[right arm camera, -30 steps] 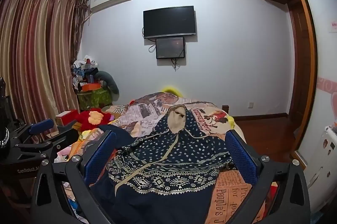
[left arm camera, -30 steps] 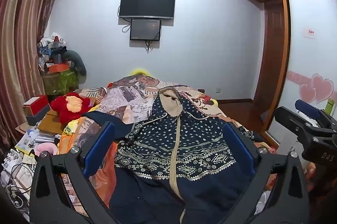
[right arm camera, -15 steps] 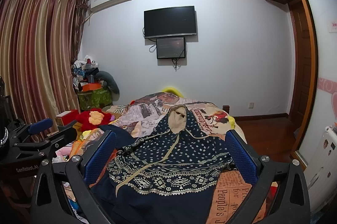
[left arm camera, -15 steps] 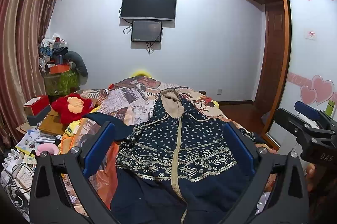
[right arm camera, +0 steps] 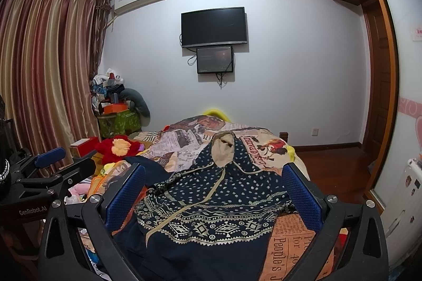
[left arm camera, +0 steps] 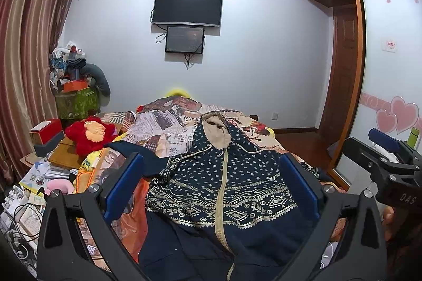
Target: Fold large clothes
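Note:
A large navy hooded jacket (left arm camera: 224, 186) with white dots, a patterned band and a beige zip lies spread front-up on the bed, hood (left arm camera: 216, 130) pointing away. It also shows in the right wrist view (right arm camera: 211, 204). My left gripper (left arm camera: 211, 188) is open and empty, held above the jacket's lower half. My right gripper (right arm camera: 213, 199) is open and empty, also above the jacket. The right gripper's body shows at the right edge of the left wrist view (left arm camera: 387, 165); the left gripper's body shows at the left of the right wrist view (right arm camera: 44, 175).
The bed carries a newspaper-print quilt (left arm camera: 163, 128). A red plush toy (left arm camera: 88, 133), boxes and clutter (left arm camera: 39, 175) lie left of the bed. A wardrobe (left arm camera: 390, 96) and door stand on the right. A TV (left arm camera: 187, 6) hangs on the far wall.
Both grippers have drifted very slightly; the view has shifted a little. The jacket has not moved and both grippers stay open.

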